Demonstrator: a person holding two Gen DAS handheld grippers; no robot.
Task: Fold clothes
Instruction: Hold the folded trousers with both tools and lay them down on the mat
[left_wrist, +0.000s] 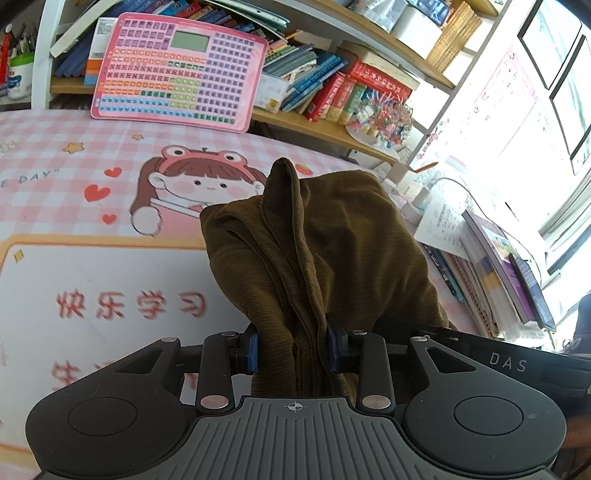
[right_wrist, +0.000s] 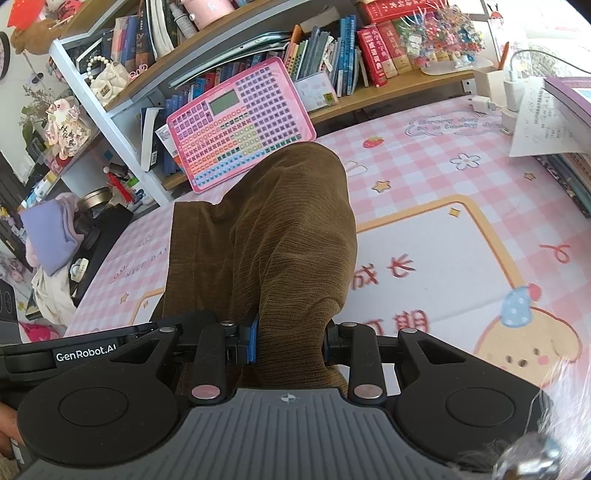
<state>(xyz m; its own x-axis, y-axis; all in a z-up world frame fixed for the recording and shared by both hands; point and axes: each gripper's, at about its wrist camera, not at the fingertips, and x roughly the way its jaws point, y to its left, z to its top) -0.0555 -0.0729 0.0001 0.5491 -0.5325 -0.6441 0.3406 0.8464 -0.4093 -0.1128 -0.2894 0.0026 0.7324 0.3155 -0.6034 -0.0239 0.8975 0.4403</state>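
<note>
The pink surface (right_wrist: 424, 177) lies beyond; my left hand-held gripper (left_wrist: 291, 350) and right hand-held gripper (right_wrist: 290, 341) each pinch the bunched brown garment (right_wrist: 280, 236), which I judge barely folded yet.

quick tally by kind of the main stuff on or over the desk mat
Brown ribbed knit garment: 1
Black hand-held grippers clamping it: 2, left, right
Pink button-covered learning pad leaning on the shelf: 1
Total: 4
</note>
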